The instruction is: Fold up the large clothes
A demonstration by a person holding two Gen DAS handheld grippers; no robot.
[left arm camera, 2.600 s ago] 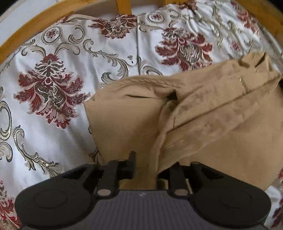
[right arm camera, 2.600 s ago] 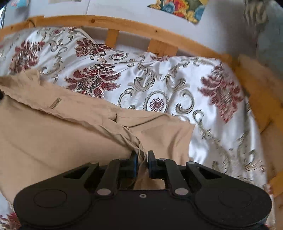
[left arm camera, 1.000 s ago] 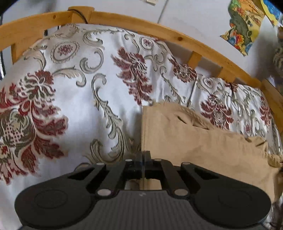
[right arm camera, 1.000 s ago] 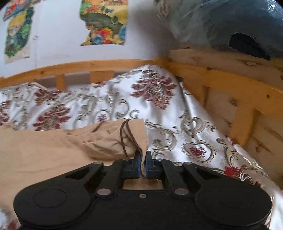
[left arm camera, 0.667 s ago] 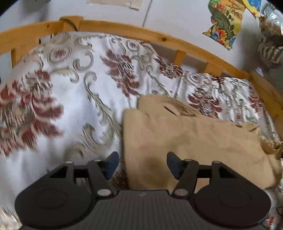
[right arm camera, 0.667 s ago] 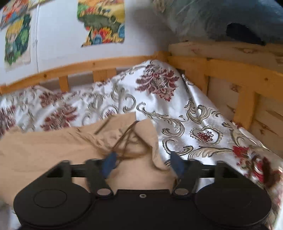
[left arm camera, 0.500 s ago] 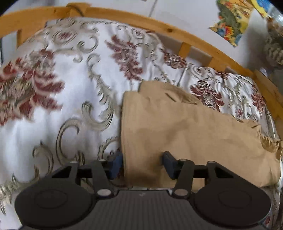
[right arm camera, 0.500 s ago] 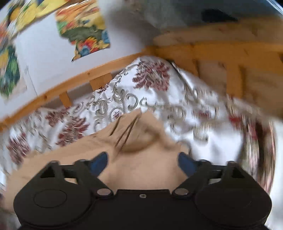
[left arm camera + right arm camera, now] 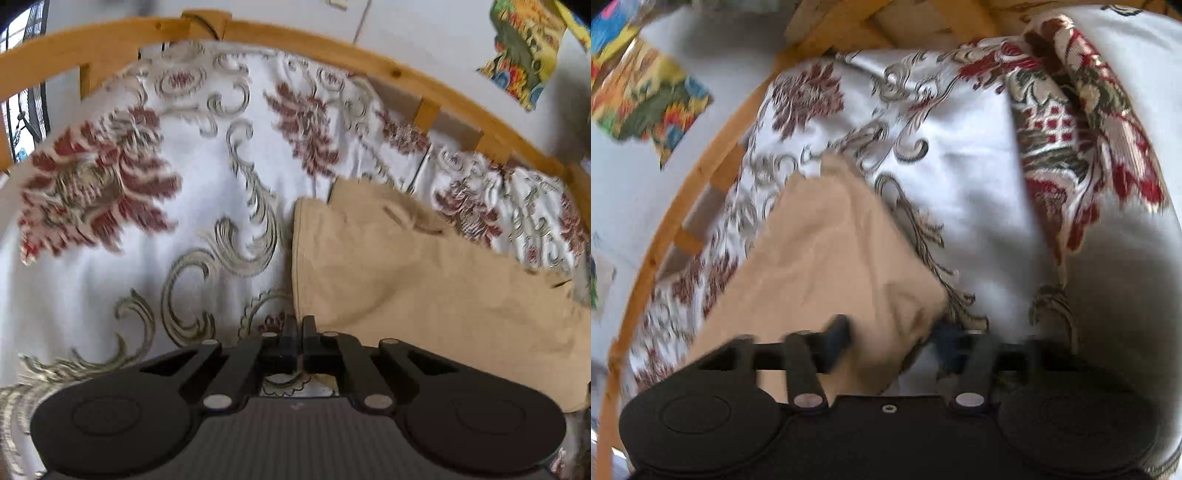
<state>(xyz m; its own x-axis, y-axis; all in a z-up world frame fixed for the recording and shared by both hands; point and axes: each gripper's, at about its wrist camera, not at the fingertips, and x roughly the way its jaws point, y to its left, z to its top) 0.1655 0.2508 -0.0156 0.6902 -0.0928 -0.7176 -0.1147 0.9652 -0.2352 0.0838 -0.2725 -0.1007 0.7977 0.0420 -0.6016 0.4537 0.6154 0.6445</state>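
Lying on the bed's patterned white bedspread (image 9: 110, 258), the tan garment (image 9: 406, 280) is folded into a long flat shape, with one straight edge toward the left of the left wrist view and the rest running off to the right. A wooden bed rail (image 9: 369, 62) curves behind it, and a colourful poster (image 9: 524, 55) hangs on the pale wall beyond.

The left hand-held gripper (image 9: 299, 328) has its jaws pressed together right at the near left corner of the garment. A thin edge of the tan cloth seems to be nipped between the pads, though the corner is mostly hidden behind the fingers, so the grip cannot be confirmed beyond that.

In the right wrist view the picture is blurred and tilted. The right hand-held gripper (image 9: 894, 336) stands partly spread, and its jaws have just been closing in. The near end of the tan garment (image 9: 827, 258) bunches up between the two fingers (image 9: 838, 332); the left finger lies against the fabric, while the right finger sits at the garment's edge over the bedspread (image 9: 979, 184). Whether the pads already press the cloth cannot be told through the blur.
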